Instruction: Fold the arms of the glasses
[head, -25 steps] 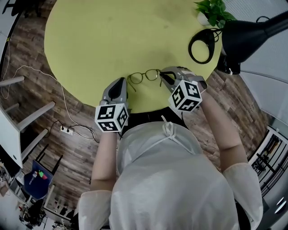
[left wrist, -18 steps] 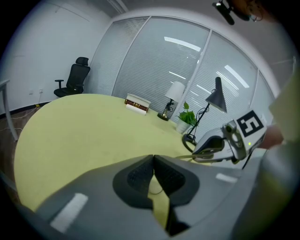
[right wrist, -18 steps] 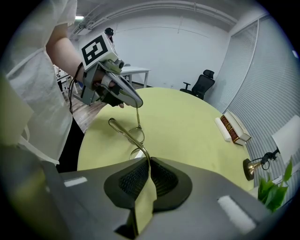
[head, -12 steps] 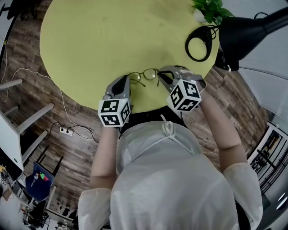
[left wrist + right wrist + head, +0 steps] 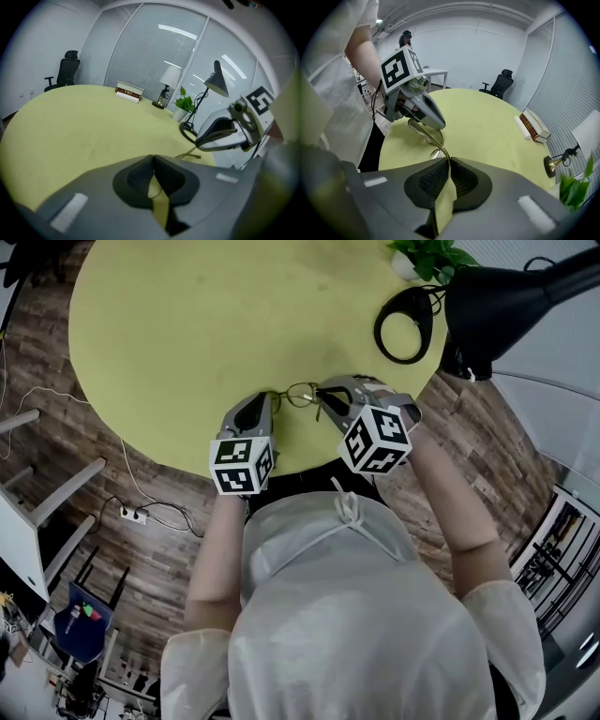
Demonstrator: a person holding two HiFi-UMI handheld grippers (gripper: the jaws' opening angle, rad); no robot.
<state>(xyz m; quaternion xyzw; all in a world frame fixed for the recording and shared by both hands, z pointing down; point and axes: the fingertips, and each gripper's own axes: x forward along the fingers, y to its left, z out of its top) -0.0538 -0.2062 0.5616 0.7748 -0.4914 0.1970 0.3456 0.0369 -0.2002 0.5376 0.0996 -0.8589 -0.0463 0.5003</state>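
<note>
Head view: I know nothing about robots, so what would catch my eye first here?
A person reaches over a round yellow-green table with a left gripper and a right gripper, each topped by a black-and-white marker cube. Between them, near the table's near edge, are thin wire glasses. The right gripper pinches one side and the left gripper's closed jaws are at the other end. A large black lamp looms at the far right.

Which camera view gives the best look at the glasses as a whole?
The head view: it shows the glasses whole, both lenses, between the left gripper and the right gripper. The right gripper view shows only one thin arm running into its shut jaws, and one lens. The left gripper view shows just bits of their wire.
</note>
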